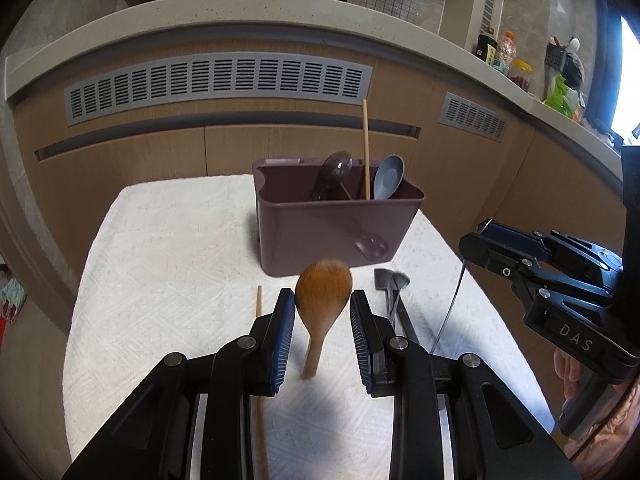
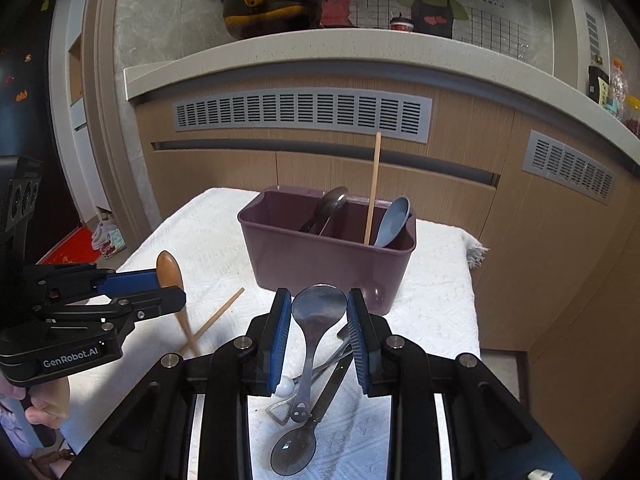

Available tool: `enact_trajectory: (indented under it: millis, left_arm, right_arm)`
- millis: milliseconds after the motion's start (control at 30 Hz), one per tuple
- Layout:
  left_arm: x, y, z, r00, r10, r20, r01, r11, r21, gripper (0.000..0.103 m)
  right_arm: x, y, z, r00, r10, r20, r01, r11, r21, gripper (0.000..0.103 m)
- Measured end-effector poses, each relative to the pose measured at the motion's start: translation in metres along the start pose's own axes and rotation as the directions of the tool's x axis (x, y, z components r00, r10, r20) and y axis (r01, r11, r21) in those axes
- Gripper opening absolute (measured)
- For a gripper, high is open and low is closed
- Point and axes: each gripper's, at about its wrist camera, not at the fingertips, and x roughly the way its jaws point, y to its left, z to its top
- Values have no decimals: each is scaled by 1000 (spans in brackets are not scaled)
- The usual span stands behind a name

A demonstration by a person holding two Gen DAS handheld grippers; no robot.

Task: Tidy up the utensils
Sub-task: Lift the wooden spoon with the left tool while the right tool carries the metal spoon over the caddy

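Towel (image 1: 168, 264) covers the table, a purple caddy (image 1: 332, 232) on it holding spoons and a chopstick. Left gripper (image 1: 322, 320) pinches a wooden spoon (image 1: 322, 300) by its bowl; right gripper (image 2: 319, 330) clamps a metal spoon (image 2: 316, 320) above loose cutlery.

A home kitchen: stone countertop (image 2: 320, 50) with a pan (image 2: 272, 4), wooden cabinets (image 2: 440, 184), sauce bottles (image 1: 486, 48)

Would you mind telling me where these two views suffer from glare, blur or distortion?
Left wrist view: blown-out window glare at the right edge, the counter edge bowed by fisheye, and the wooden spoon slightly soft. Right wrist view: the same bowing, dark vignetted corners, and the metal spoon fairly sharp.
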Motion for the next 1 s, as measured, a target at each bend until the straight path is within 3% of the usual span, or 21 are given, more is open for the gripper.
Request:
enact_trajectory:
  millis: [200,300,400,533,633,700,833,1000]
  left_arm:
    - [-19,-7,48,993,-34,109,31,999,28,26]
    - [-33,-12,90,977,-49,206,36,997,67,25]
    - [-38,-13,119,966,-41,256,19,996,86,25]
    - [-17,-10,119,981,-56,188,34,992,119,25]
    - [17,-11,96,995,-77,67,67,987,148,25]
    - [45,-14,74,993,-112,-28,115,979,170,26]
    - [97,-28,36,956,-188,-225,237,948,214,26]
    - [145,-34,17,923,-151,-355,240,945,221,26]
  right_arm:
    - [-14,-10,21,998,-11,55,11,1000,3,26]
    - [-31,-19,50,991,-22,134,22,1000,2,26]
    - [-46,-31,86,976,-33,217,30,999,19,26]
    - [-44,-42,108,971,-60,231,52,998,39,26]
    - [-37,-46,103,973,-80,214,75,997,31,26]
    - [-30,-49,95,978,-86,190,81,996,32,26]
    - [-18,-58,78,988,-77,133,72,996,45,26]
    - [-14,-67,65,991,-78,105,72,996,60,26]
